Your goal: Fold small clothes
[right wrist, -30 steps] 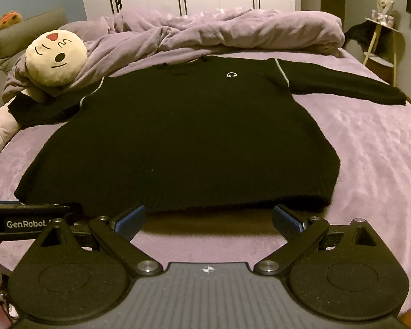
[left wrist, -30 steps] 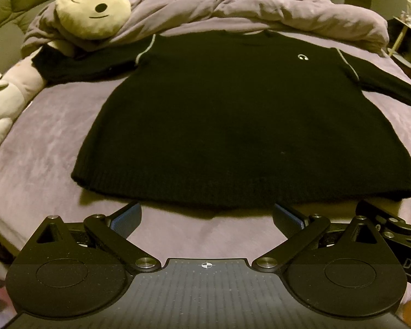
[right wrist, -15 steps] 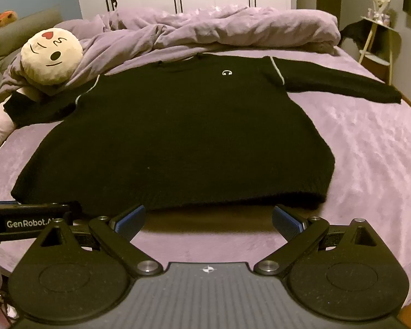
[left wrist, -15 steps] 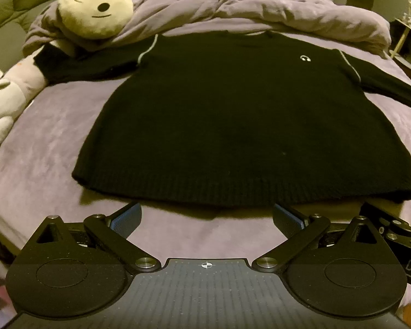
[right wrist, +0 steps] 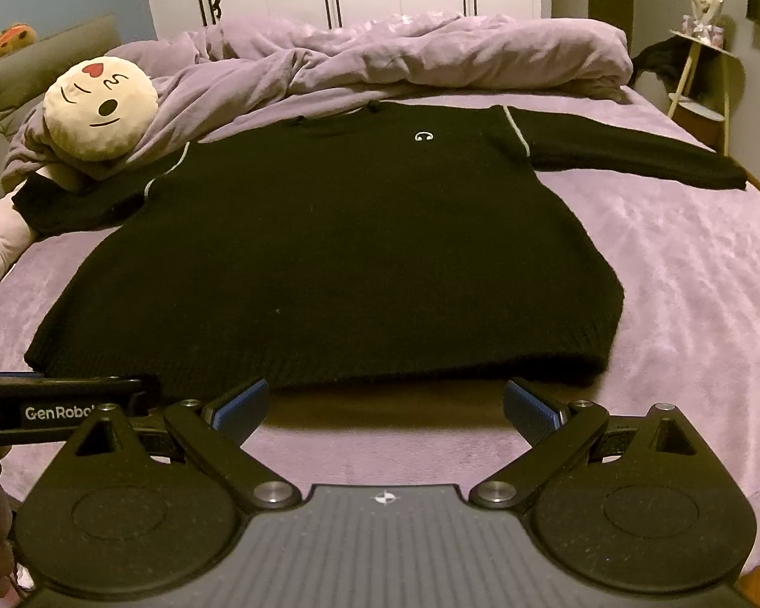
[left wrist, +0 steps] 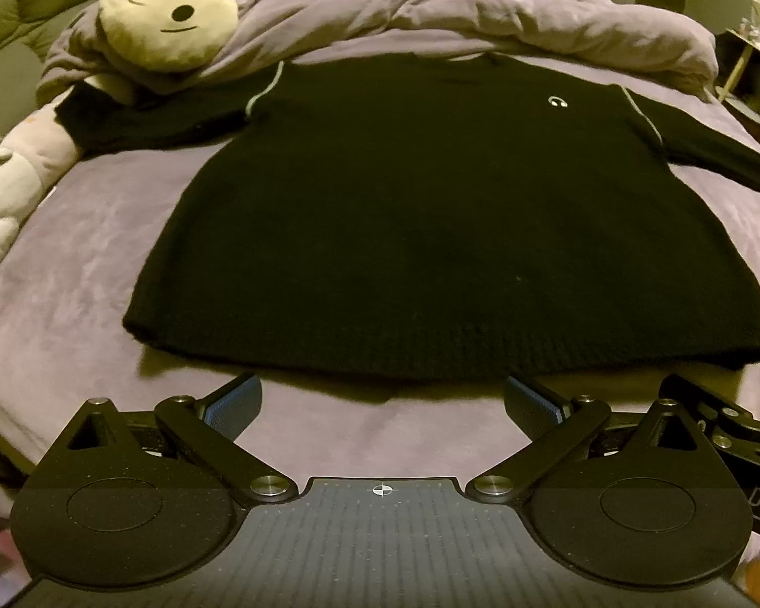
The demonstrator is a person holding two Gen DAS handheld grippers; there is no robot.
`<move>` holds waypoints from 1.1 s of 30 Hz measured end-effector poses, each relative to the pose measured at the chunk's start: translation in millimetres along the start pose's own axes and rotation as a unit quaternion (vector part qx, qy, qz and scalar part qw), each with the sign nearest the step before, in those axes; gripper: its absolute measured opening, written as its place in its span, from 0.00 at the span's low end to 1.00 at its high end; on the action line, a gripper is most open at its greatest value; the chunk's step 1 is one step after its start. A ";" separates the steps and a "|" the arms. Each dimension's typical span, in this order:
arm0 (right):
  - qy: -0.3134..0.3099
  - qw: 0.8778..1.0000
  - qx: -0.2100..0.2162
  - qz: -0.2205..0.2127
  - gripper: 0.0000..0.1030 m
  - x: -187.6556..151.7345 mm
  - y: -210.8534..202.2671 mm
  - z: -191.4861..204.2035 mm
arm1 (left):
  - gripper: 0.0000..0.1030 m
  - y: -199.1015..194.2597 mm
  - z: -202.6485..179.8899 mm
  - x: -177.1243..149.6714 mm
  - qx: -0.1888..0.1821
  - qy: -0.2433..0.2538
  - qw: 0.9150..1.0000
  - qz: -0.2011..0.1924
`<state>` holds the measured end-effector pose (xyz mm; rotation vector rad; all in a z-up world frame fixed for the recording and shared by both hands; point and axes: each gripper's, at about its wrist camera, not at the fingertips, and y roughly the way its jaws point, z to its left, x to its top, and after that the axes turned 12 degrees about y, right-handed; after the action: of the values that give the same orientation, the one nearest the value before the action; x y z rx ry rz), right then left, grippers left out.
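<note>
Black sweater point(left wrist: 430, 213) lies flat on purple bed point(right wrist: 684, 304), hem nearest. Left gripper point(left wrist: 382, 397) and right gripper point(right wrist: 385, 400) both spread wide, holding nothing, just short of hem. Left sleeve end tucked under round plush point(left wrist: 169, 12), possibly bunched; hard to make out.

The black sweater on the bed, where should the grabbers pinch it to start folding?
Probably the ribbed bottom hem of the black sweater, near its two corners, coming in low from the near edge of the bed. The sweater lies flat, and that hem is the closest edge to both open grippers.
</note>
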<state>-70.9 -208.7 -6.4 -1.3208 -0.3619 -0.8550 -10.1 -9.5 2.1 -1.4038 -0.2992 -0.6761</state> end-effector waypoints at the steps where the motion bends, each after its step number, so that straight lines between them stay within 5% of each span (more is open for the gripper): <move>1: -0.001 1.000 0.000 -0.001 0.96 -0.2 0.0 0.1 | 1.00 -0.1 0.0 -0.1 0.000 0.000 1.000 -0.001; 33: -0.014 0.999 0.002 -0.042 0.96 -3.9 -6.5 -3.6 | 1.00 -0.9 -4.7 0.9 -0.008 0.002 1.000 0.000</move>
<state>-79.0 -210.9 -5.4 -1.3231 -0.4427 -0.9067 -10.8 -14.2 2.6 -1.4182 -0.2910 -0.6816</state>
